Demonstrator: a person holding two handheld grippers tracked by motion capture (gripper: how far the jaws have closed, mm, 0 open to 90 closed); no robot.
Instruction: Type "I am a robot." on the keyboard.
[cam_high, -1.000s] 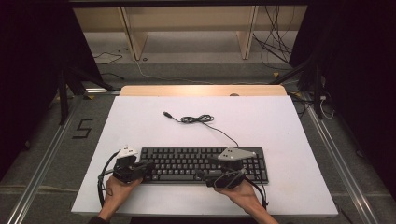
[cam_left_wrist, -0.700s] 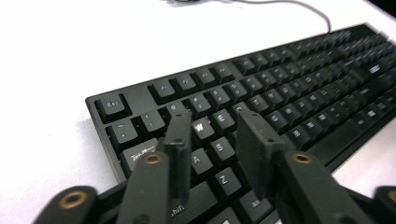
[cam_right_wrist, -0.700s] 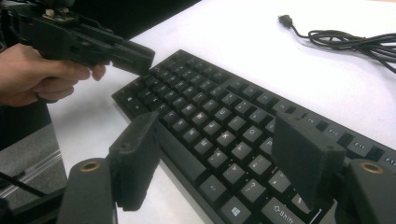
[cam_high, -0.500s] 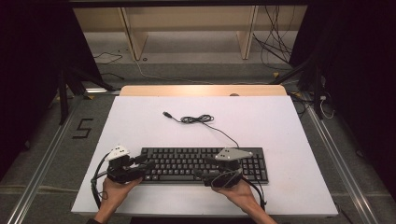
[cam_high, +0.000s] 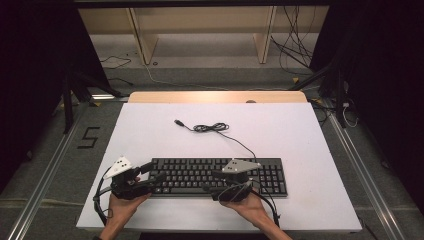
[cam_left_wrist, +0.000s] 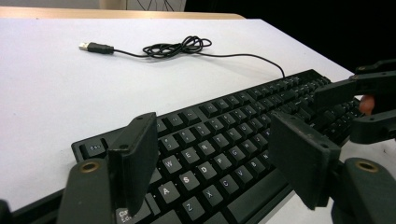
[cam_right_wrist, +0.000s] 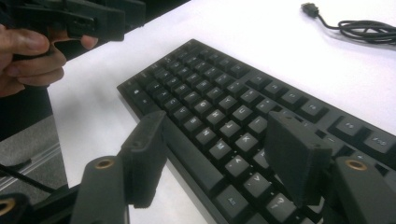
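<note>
The fingers (cam_left_wrist: 135, 158) of the left gripper (cam_high: 150, 178) are spread wide, and nothing is held between them; in the left gripper view they are seen over the left end of the black keyboard (cam_high: 220, 176), above the letter keys. The fingers (cam_right_wrist: 292, 156) of the right gripper (cam_high: 218, 184) are spread as well, with nothing pinched, and in the right gripper view they are placed over the near edge of the keyboard, one finger above the keys and the other just beyond the near rim. The keyboard is laid flat on the white counter (cam_high: 150, 130), in its near half, with the long side running left to right. Each gripper is held by a hand, the left hand (cam_high: 119, 207) at the near left corner of the keyboard and the right hand (cam_high: 250, 207) near the middle of its near edge. A thin black cable (cam_high: 240, 142) is led from the far edge of the keyboard toward the far side of the counter, where it is gathered in a loose coil (cam_high: 210, 128) and ended with a USB plug (cam_high: 177, 122) lying to the left of the coil.
</note>
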